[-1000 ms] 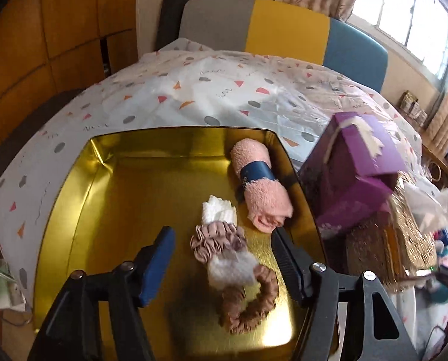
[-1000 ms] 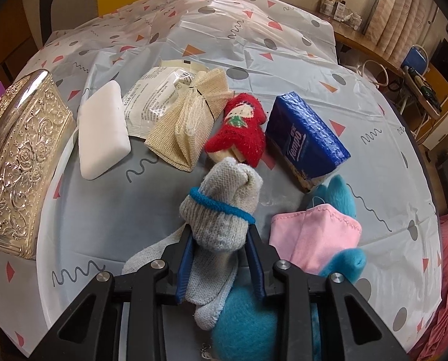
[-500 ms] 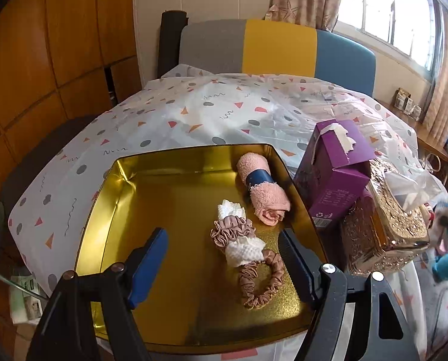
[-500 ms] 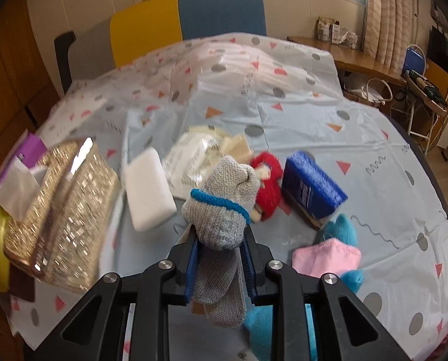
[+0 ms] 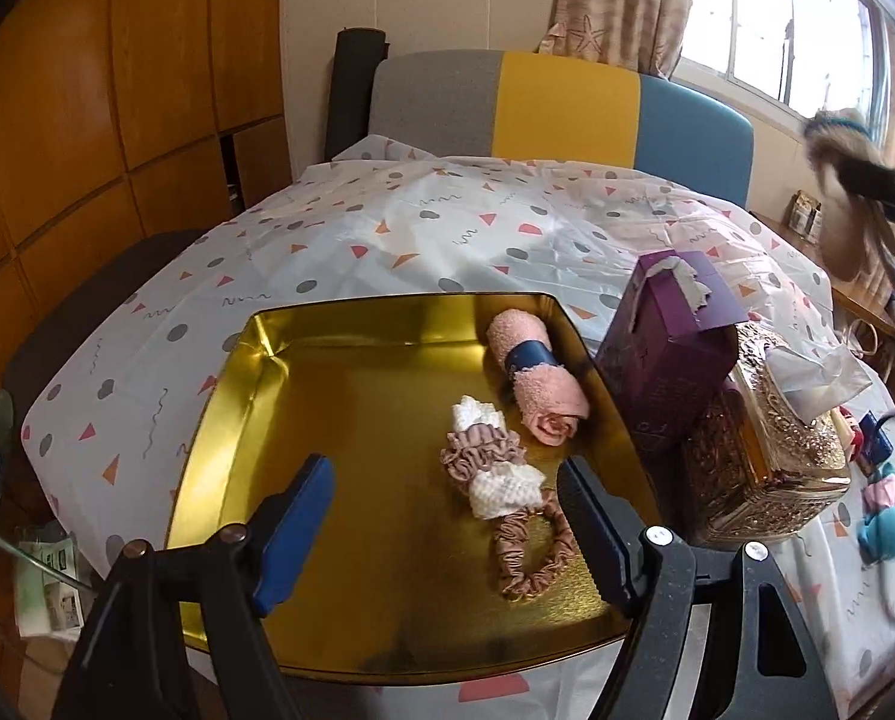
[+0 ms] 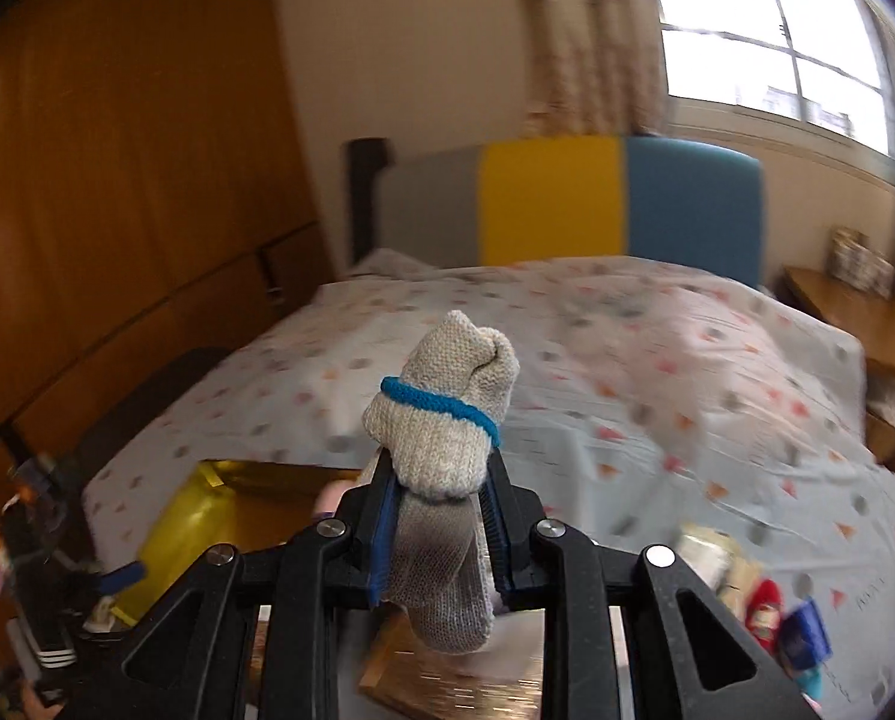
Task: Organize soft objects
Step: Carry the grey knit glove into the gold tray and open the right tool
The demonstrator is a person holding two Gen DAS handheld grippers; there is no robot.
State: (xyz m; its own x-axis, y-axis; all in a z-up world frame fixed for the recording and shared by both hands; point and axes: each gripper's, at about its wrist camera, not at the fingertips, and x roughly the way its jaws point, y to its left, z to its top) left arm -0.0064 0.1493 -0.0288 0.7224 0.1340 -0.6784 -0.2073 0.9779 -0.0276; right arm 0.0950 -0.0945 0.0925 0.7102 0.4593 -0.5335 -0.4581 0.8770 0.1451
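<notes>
Grey knitted sock (image 6: pixel 447 420) sits pinched between my right gripper (image 6: pixel 441 531) jaws, cuff drooping below, carried high above the surface toward the gold tray (image 5: pixel 339 348). Risk: loose cuff slips free mid-swing. Left gripper (image 5: pixel 447 510) jaws have just widened, empty, over the scrunchies (image 5: pixel 495 480).

text: none readable | labels: none readable | brands: none | numbers: none | signs: none
</notes>
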